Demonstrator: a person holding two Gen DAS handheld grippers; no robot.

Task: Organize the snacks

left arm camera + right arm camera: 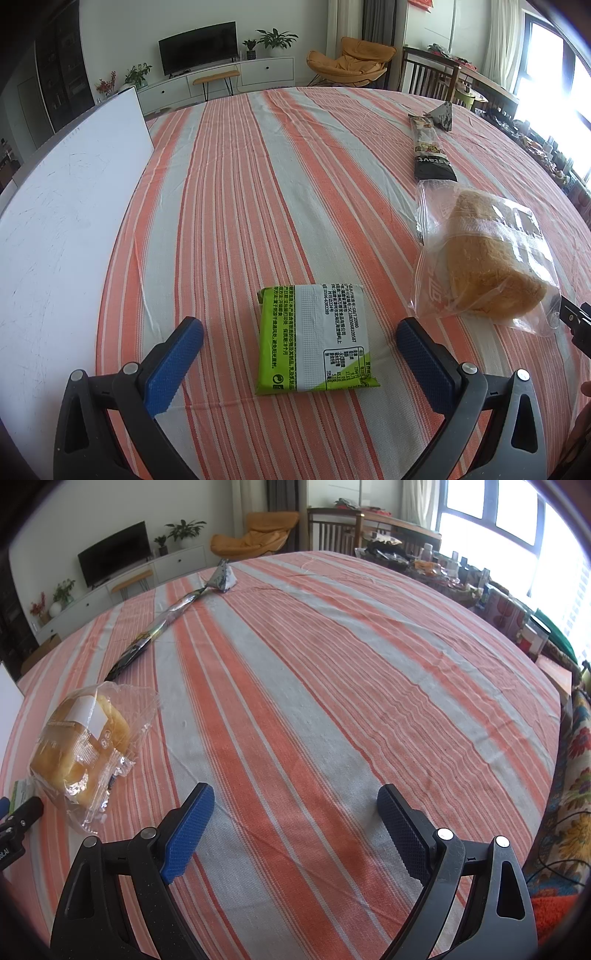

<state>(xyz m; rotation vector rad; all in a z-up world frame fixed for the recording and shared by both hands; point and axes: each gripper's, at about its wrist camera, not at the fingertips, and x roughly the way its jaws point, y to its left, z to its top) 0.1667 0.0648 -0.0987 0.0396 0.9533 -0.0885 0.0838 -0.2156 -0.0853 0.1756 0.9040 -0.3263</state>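
**Both grippers wide, nothing held — green packet is the easy pick, bread bag is the risk**

Left gripper [300,341] is nearest: jaws spread wide, empty, green packet [314,338] lying between the blue pads [175,360] but not touching either, as far as I can tell. Right gripper [295,825] also wide and empty, only striped tablecloth [332,664] between its fingers.

Risks, my read:
- Tablecloth is loose and wrinkled. Coming down too low on the packet could pinch fabric with it and drag the other snacks.
- White board [62,221] lies at the left edge of the cloth. If that's the drop zone, a flat packet may slide on it.
- Bread bag [487,258] is soft bread in slack clear plastic. Closing on the film alone would let it slip; closing on the loaf would crush it. It lies just right of the packet, and my right gripper's tip shows beside it in the left view, so the arms could collide there.
- Long dark wrapper [432,155] is thin and flat, well beyond the bread. Hard to get under.
- Small foil pyramid [221,578] at its far end looks light and may tip.

Packet itself: flat, square, green and white, printed back face up, sealed, lying flat on the cloth.
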